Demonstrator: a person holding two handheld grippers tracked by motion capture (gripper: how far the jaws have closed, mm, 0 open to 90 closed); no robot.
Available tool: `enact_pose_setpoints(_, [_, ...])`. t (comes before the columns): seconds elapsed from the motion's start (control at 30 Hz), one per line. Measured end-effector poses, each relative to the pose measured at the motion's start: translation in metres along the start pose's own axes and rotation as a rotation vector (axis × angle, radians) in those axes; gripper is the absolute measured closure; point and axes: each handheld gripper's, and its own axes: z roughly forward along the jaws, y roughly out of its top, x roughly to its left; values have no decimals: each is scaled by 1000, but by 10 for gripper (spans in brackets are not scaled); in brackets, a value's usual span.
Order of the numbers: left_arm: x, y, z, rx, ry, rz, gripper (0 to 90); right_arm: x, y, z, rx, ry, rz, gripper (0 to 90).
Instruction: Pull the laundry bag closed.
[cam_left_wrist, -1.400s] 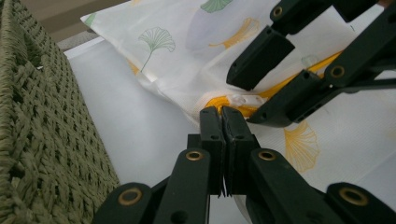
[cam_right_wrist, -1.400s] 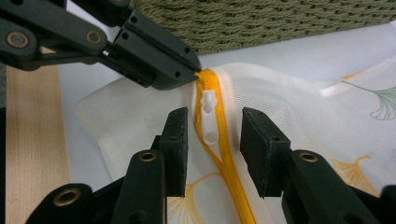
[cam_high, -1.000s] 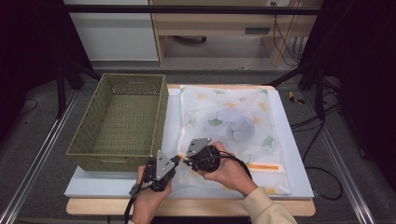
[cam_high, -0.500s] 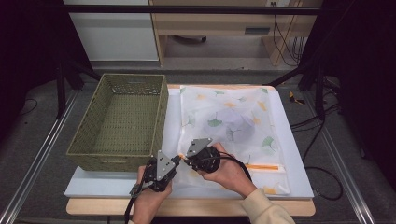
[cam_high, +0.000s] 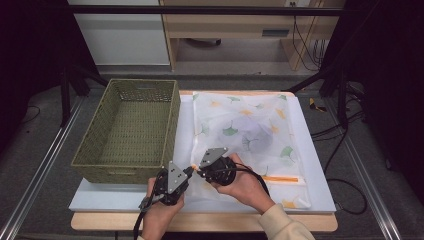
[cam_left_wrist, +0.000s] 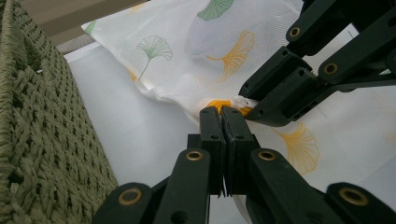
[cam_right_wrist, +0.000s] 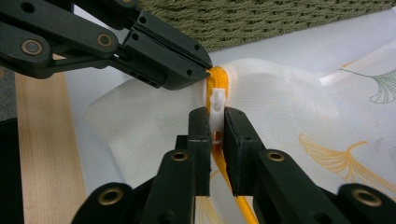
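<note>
Since a second ago both hands have kept their places at the near edge of the surface (cam_high: 305, 150), and the mesh bag (cam_high: 250, 130) lies as it did. The one change is at the right tool (cam_right_wrist: 212, 122): its jaws have just been closing, with the white zipper pull (cam_right_wrist: 217, 109) between them, and they now press on that tab from both sides.

The left tool (cam_left_wrist: 223, 112) is fully closed, its jaws pinching a fold of the bag's mesh at the near left corner, just beside the end of the orange zipper (cam_right_wrist: 215, 77).

From above, the left tool (cam_high: 189, 171) and the right tool (cam_high: 196, 171) meet tip to tip at that corner, the left hand (cam_high: 162, 210) below them and the right hand (cam_high: 245, 182) resting over the bag's near edge.

The bag, white with green and yellow leaf prints, lies flat on the right half of the surface, its zipper running along the near edge. The woven basket (cam_high: 132, 130) stands on the left, just beside the bag's left edge and close to both tools.
</note>
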Motion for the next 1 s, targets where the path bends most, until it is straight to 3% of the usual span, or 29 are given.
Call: enact_pose_setpoints(1.0, [-2,1,0,-1,0,9,882,7,0,-2,16,-38,36,841])
